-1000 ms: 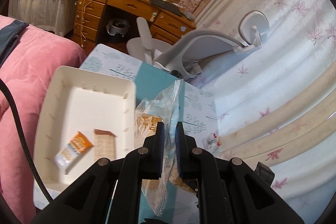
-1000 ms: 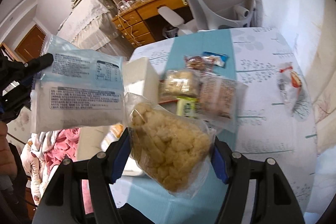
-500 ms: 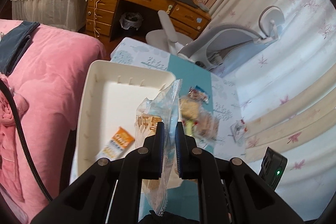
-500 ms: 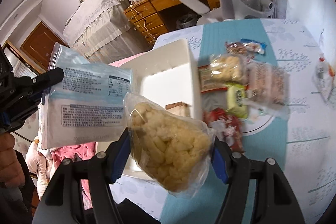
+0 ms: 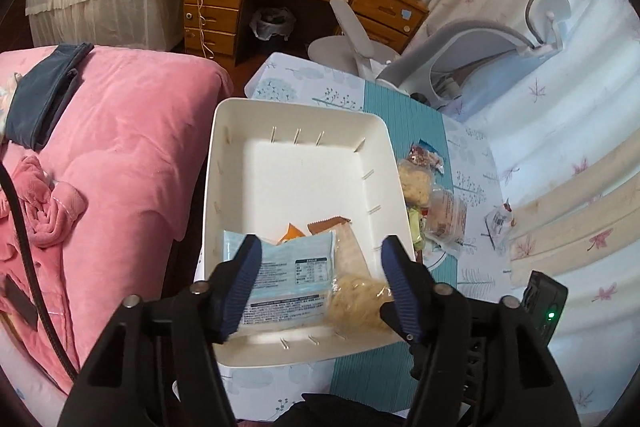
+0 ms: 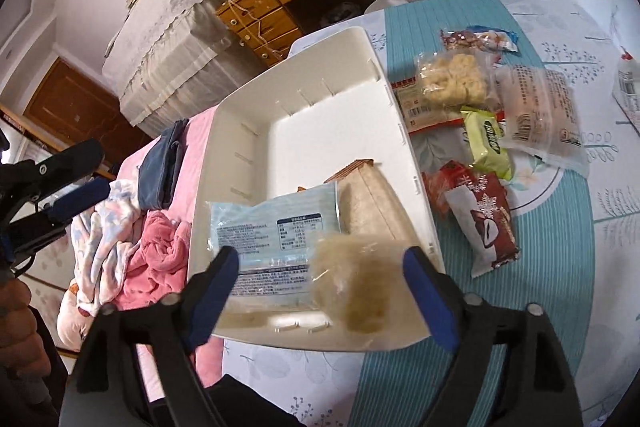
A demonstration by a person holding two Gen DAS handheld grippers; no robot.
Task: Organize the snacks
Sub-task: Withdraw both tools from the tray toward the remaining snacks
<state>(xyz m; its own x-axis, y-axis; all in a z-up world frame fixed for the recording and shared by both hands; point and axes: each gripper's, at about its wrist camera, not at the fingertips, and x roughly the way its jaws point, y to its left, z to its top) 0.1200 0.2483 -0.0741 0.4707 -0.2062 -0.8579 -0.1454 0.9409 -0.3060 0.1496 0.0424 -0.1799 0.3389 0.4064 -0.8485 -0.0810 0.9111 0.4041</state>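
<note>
We've got four packs in the bin (image 5: 224, 163) so far, including the blue pack (image 5: 288, 275) and puff bag (image 5: 356, 301) at its near end. Both our left gripper (image 5: 320, 283) and right gripper (image 6: 320, 291) hang wide and empty above it, with a pile of snacks (image 6: 480, 131) left on the worktop (image 6: 560, 307) just beside the bin

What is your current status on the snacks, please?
Both grippers open. Blue packet and puffed snack bag in white bin. More snacks on table.
</note>
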